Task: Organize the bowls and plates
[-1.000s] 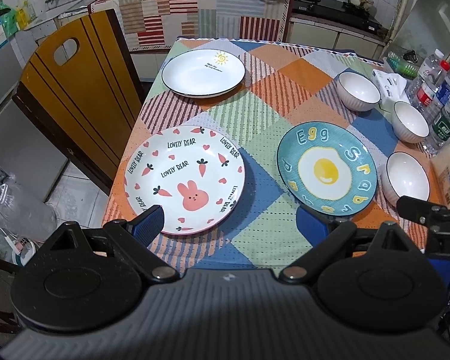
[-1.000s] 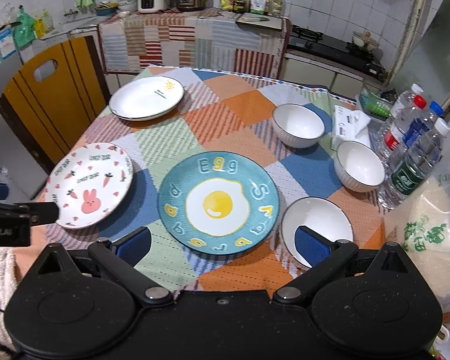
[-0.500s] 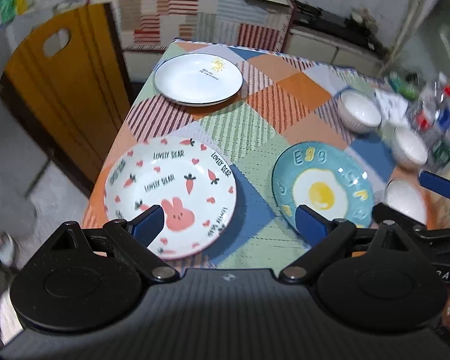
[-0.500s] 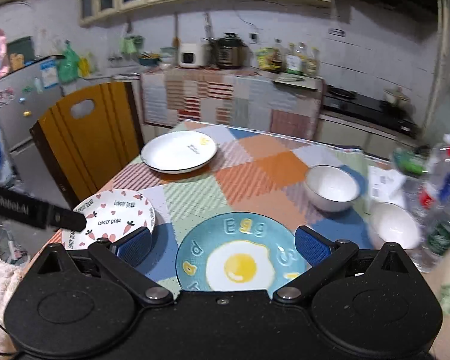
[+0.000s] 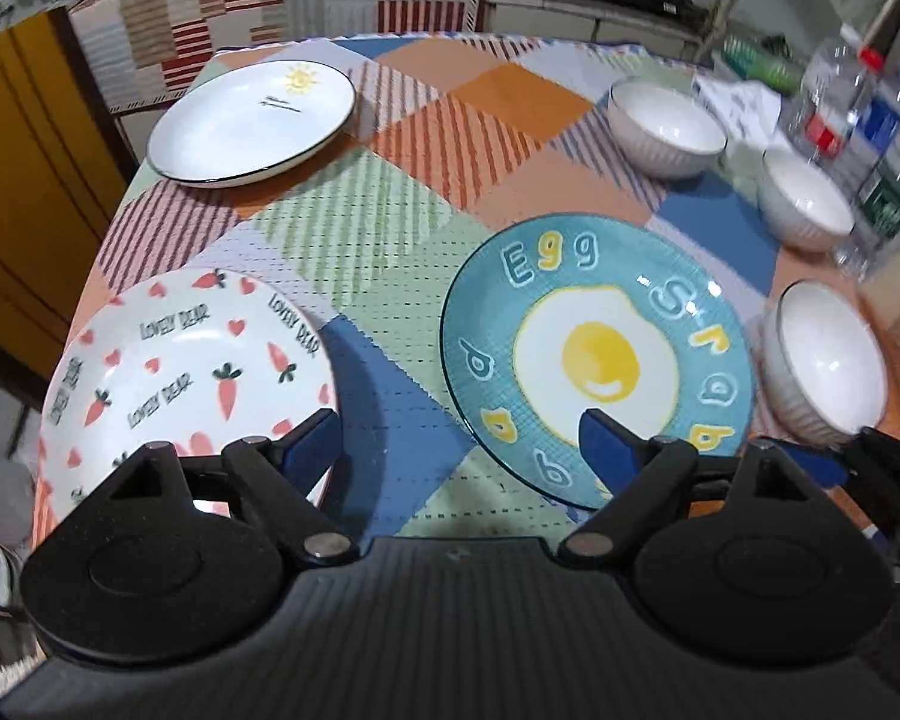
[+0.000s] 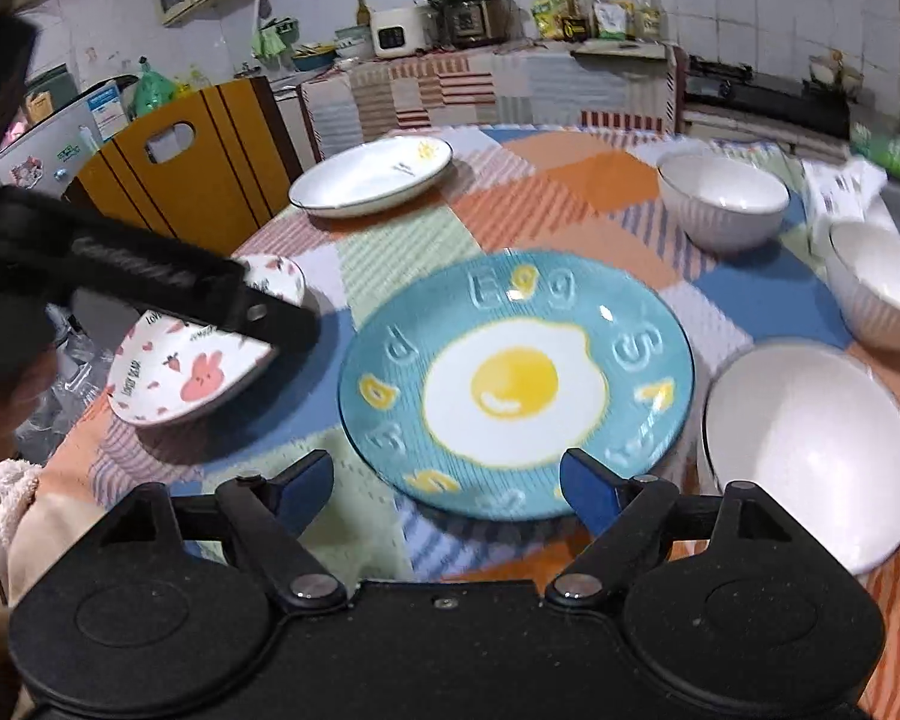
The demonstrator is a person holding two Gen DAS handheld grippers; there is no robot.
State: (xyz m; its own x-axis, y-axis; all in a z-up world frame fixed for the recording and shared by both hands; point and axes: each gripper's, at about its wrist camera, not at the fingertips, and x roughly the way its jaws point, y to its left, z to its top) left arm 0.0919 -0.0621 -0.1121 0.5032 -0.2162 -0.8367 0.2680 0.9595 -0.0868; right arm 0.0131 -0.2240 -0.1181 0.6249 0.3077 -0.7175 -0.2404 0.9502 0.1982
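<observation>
On the patchwork tablecloth lie a blue egg plate (image 5: 597,354) (image 6: 516,384), a white bunny plate (image 5: 186,372) (image 6: 198,366) at the near left and a white sun plate (image 5: 252,120) (image 6: 372,177) at the far left. Three white bowls stand on the right: far (image 5: 666,126) (image 6: 723,201), middle (image 5: 807,201) (image 6: 882,282), near (image 5: 828,360) (image 6: 810,450). My left gripper (image 5: 459,453) is open and empty, low between the bunny and egg plates. My right gripper (image 6: 447,489) is open and empty at the egg plate's near rim.
Water bottles (image 5: 870,120) stand at the table's right edge behind the bowls. A wooden chair (image 6: 180,162) stands at the left side. A cloth-covered counter (image 6: 510,84) with appliances lies beyond the table. The left gripper's arm (image 6: 150,276) crosses over the bunny plate.
Both grippers have dropped lower and moved in toward the table. The left one has swung right between the two near plates; the right one now sits at the egg plate's near rim.
</observation>
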